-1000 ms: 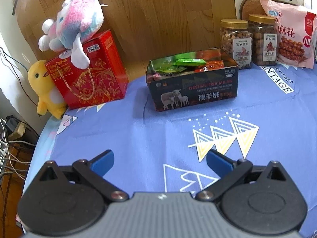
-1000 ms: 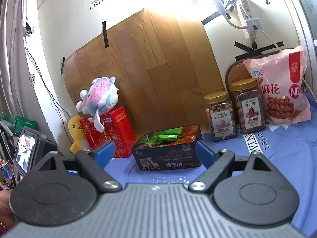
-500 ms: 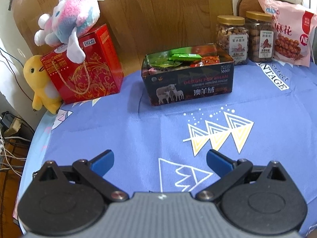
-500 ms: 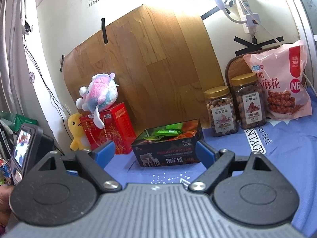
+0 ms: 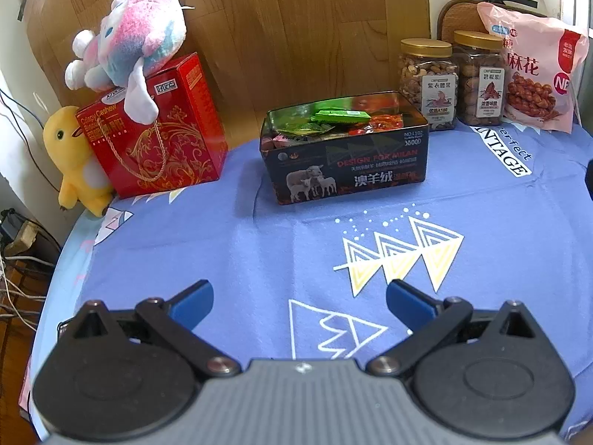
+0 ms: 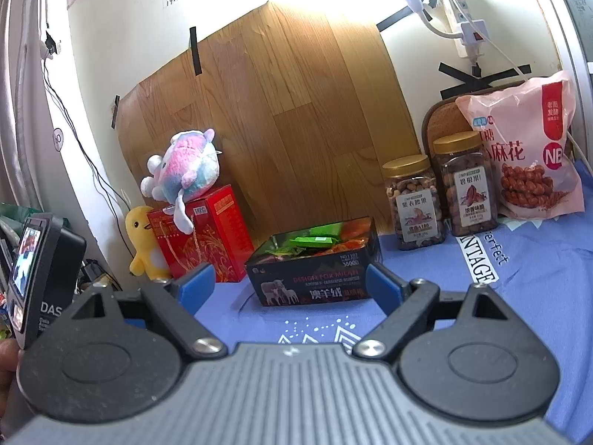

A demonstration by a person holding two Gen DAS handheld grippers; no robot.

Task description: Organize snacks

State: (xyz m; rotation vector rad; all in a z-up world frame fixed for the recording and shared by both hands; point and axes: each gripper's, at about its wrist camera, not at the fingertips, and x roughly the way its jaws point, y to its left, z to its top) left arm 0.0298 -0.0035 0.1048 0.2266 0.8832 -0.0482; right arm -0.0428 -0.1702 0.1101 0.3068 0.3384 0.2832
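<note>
Two grippers were in our hands, both spread wide with nothing between the blue fingertips: the left gripper (image 5: 299, 298) hung over the blue tablecloth (image 5: 259, 252), and the right gripper (image 6: 290, 282) was raised, looking across the table. At far left we saw a yellow plush chick (image 5: 74, 163) leaning against a red gift box (image 5: 155, 133), with a pink-and-blue plush toy (image 5: 129, 40) slumped on top of the box. Right of these, apart from them, stood the black tin (image 5: 348, 174), lidless, printed with sheep and "DESIGN FOR MILAN", heaped with wrapped snacks in green, red and orange; a green packet (image 5: 341, 115) lay on top. Just behind its right corner we saw two gold-lidded nut jars (image 5: 426, 78) side by side, and a pink bag of fried dough twists (image 5: 533, 70) leaning upright beside the right-hand one. A wood-grain board (image 6: 274, 122) backed the whole row. Between the tin and our left gripper the cloth lay bare, a wide free stretch. On the left the cloth's rounded edge dropped away toward cables on the floor (image 5: 15, 289).
</note>
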